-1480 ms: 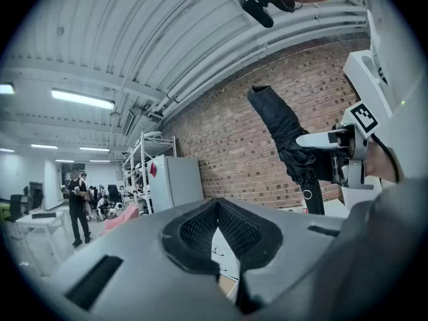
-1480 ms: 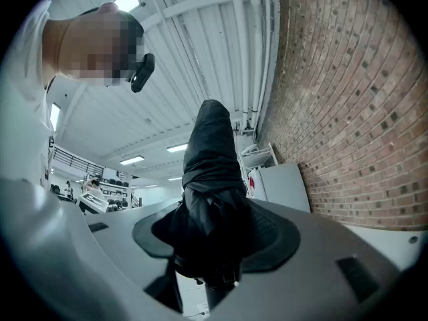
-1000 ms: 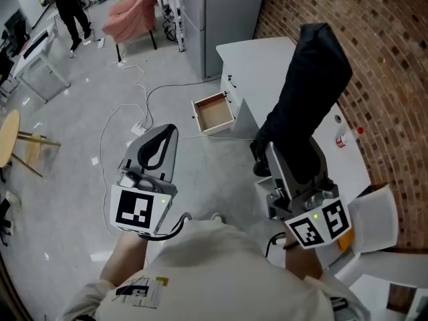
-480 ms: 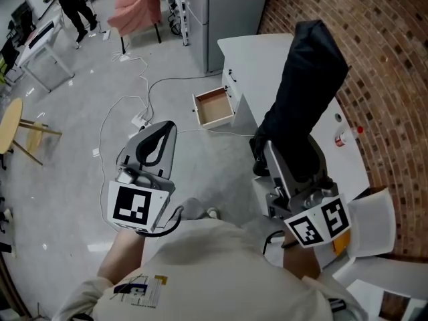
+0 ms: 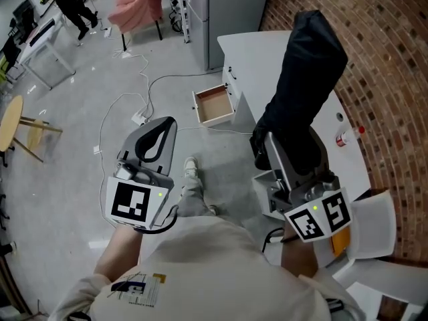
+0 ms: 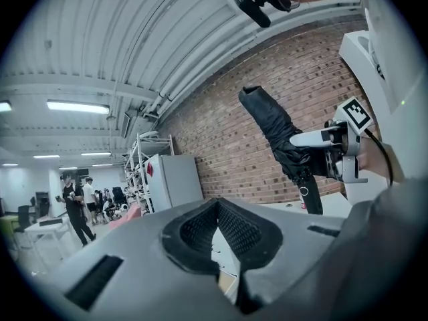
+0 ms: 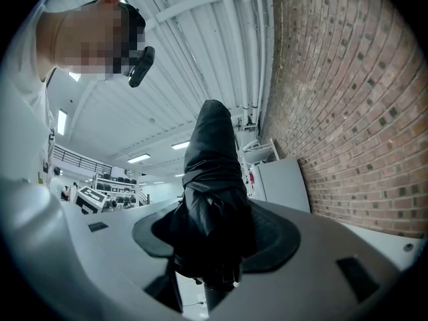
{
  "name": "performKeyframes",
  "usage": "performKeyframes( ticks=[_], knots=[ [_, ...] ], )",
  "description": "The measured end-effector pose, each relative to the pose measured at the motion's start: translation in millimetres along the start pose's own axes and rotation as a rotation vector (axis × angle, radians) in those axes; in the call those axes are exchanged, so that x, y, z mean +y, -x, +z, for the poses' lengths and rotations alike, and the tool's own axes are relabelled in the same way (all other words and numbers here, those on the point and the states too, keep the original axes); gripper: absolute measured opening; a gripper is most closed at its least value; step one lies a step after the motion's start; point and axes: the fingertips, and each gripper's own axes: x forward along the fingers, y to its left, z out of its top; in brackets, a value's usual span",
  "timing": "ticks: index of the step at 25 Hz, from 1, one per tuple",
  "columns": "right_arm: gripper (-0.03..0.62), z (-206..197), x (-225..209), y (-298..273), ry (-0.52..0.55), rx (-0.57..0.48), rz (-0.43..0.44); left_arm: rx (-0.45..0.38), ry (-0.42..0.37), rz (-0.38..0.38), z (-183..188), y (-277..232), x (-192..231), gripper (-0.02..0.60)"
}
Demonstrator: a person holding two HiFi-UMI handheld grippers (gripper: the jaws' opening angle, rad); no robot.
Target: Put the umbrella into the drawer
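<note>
White cable [image 5: 124, 104] near open drawer [image 5: 214, 108]

Just right of my right gripper [image 5: 289, 154] runs a red brick wall [image 5: 381, 52], with a white desk [image 5: 262, 59] along it ahead. Ahead of my left gripper [image 5: 160, 132] I see grey floor [image 5: 73, 105] strewn with white cables [image 5: 131, 99], a pink chair [image 5: 137, 5] far off, a round wooden table [image 5: 8, 131] leftward.

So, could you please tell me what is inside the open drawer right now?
The open drawer shows only its bare brown bottom; nothing lies in it. Any part under the white desk is hidden. The black umbrella is outside it, clamped in the right gripper.
</note>
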Motion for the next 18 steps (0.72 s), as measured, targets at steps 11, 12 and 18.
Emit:
performKeyframes(
  ticks=[11, 12, 18],
  knots=[
    [0.236, -15, -14, -49, 0.022, 0.028, 0.014, -0.013, 0.011, 0.015, -16, -34, 32, 0.008],
    [0.236, -18, -15, -56, 0.022, 0.033, 0.017, -0.013, 0.015, 0.019, -18, -37, 38, 0.008],
    [0.236, -35, -19, -98, 0.032, 0.069, 0.037, -0.005, 0.028, 0.025, -33, -58, 73, 0.008]
  ],
)
